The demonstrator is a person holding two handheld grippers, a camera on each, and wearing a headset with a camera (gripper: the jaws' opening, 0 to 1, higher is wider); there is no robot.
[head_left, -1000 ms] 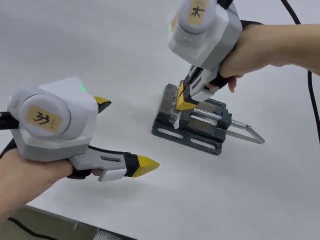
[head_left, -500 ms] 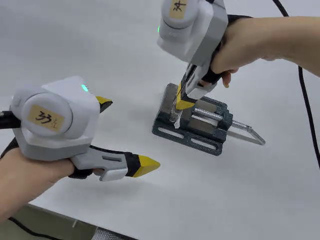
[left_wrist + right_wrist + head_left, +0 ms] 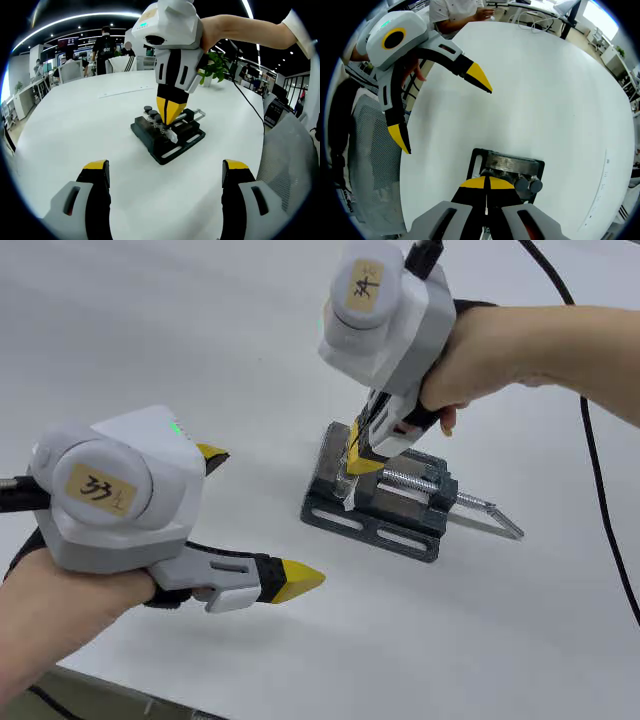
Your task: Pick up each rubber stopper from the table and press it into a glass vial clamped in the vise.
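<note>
A dark metal vise sits on the white table and clamps a row of glass vials. My right gripper points down with its jaws shut, tips on top of the nearest vial; I see no stopper between them. Its own view shows the shut tips beside two vials with dark stoppers. The left gripper view shows the stoppered vials behind the right gripper's yellow tips. My left gripper hangs open to the left of the vise, with nothing in it.
The vise's screw handle sticks out to the right. A black cable trails past the right arm. The table's near edge runs under my left hand. Office chairs and people are beyond the table.
The right gripper has tilted and shifted slightly while its shut tips stay on the vial in the vise. The left gripper stays open in much the same place.
</note>
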